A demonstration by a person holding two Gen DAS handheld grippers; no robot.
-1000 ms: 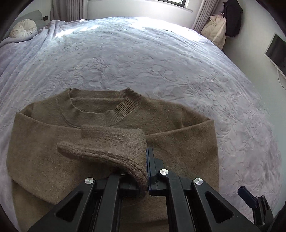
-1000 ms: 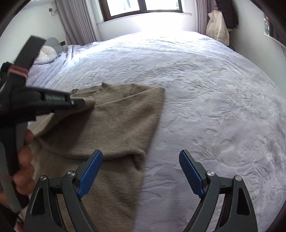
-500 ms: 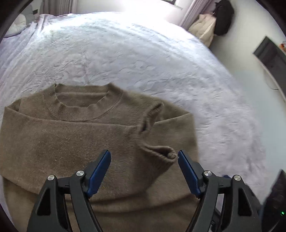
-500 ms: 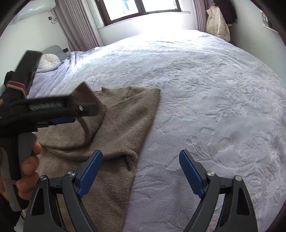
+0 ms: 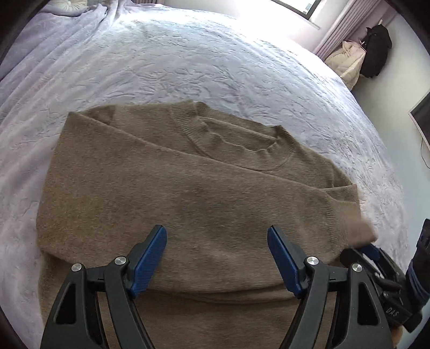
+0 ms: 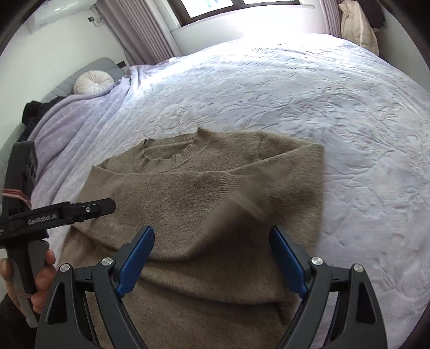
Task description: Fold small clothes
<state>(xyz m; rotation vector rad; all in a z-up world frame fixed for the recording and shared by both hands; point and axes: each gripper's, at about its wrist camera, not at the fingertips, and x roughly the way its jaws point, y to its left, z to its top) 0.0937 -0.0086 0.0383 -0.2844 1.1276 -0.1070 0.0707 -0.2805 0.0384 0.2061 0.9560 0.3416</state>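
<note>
A brown knit sweater (image 5: pixel 188 193) lies flat on the bed, neckline away from me, with one sleeve folded across its chest. The sleeve's cuff (image 5: pixel 357 228) ends at the sweater's right edge and looks blurred. My left gripper (image 5: pixel 217 241) hovers open above the lower body of the sweater, nothing between its blue pads. My right gripper (image 6: pixel 212 249) is open too, over the sweater's (image 6: pixel 204 209) lower right part, with the blurred cuff (image 6: pixel 242 204) just beyond its fingertips. The left gripper (image 6: pixel 110 206) shows side-on at the left of the right wrist view, held by a hand (image 6: pixel 40 276).
The lilac embossed bedspread (image 6: pixel 295 94) stretches wide behind and to the right of the sweater. A round white cushion (image 6: pixel 92 82) sits at the headboard. Coats (image 5: pixel 362 53) hang by the wall, and a window (image 6: pixel 228 8) lies beyond the bed.
My left gripper let go of the sleeve cuff, opened and drew back; the sleeve now lies across the chest. My right gripper swung left, from over bare bedspread to over the sweater.
</note>
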